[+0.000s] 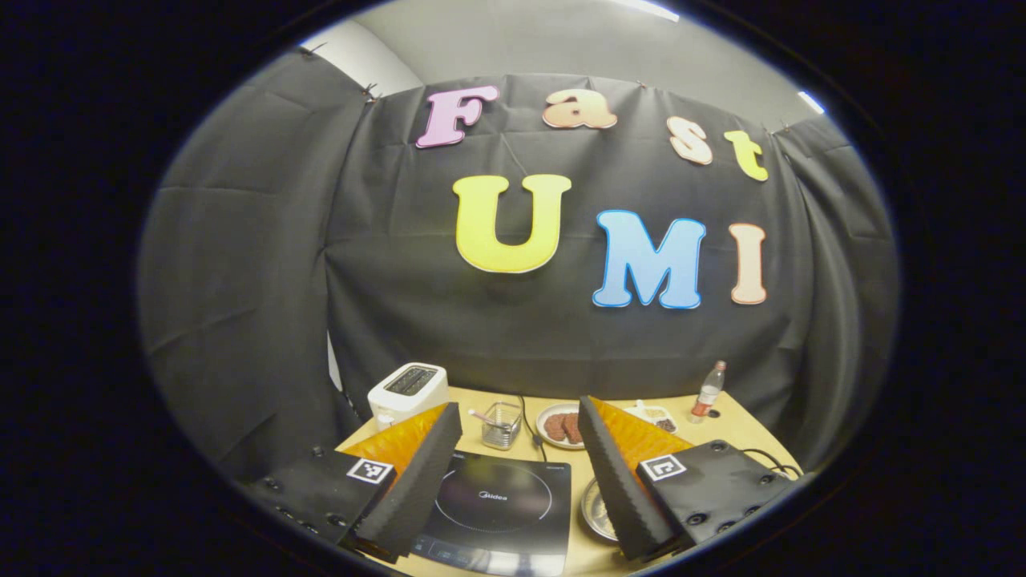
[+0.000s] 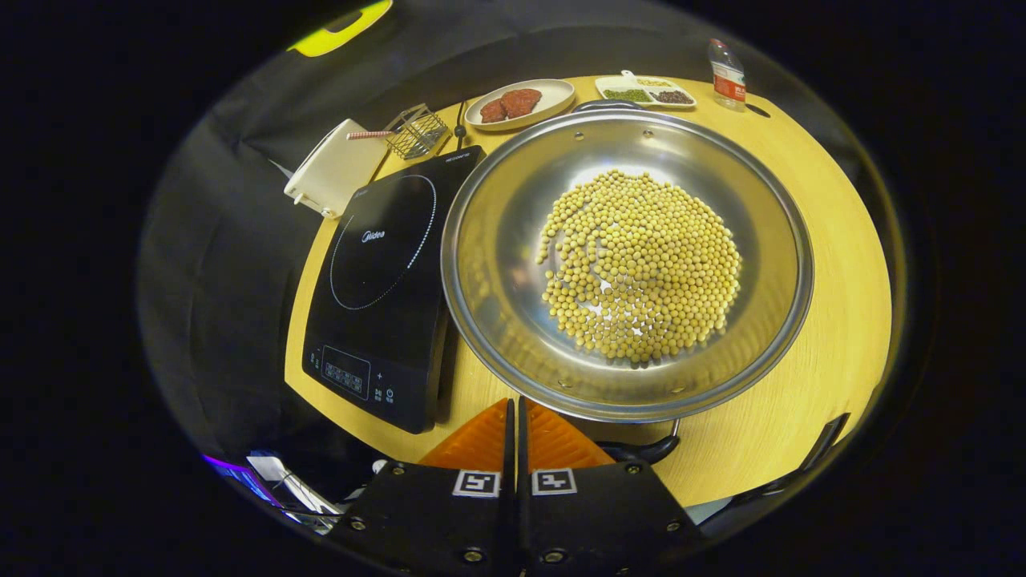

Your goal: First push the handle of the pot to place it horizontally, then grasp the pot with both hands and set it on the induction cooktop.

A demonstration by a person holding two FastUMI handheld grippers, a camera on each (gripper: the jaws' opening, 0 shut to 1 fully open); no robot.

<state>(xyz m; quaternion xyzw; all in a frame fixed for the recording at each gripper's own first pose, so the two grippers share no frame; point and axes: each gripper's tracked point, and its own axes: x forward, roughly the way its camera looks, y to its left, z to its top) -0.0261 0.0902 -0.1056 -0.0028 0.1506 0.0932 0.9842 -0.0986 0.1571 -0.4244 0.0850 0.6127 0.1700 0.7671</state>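
A wide steel pot (image 2: 497, 240) holding yellow soybeans (image 2: 641, 264) stands on the wooden table, to the right of the black induction cooktop (image 2: 385, 280). Its dark near handle (image 2: 645, 449) pokes out under the rim, and a far handle (image 2: 605, 104) shows at the back. My right gripper (image 2: 514, 413) is shut with nothing between its fingers, its tips at the pot's near rim just left of that handle. My left gripper (image 1: 519, 409) stands open above the cooktop (image 1: 497, 505). A sliver of the pot (image 1: 597, 509) shows beside its right finger.
Behind the cooktop sit a white toaster (image 2: 333, 168) and a wire basket (image 2: 417, 128). A plate of meat patties (image 2: 521, 102), a divided dish (image 2: 645, 92) and a bottle (image 2: 725, 72) line the back of the table (image 2: 826, 336). The table's near edge is right below my right gripper.
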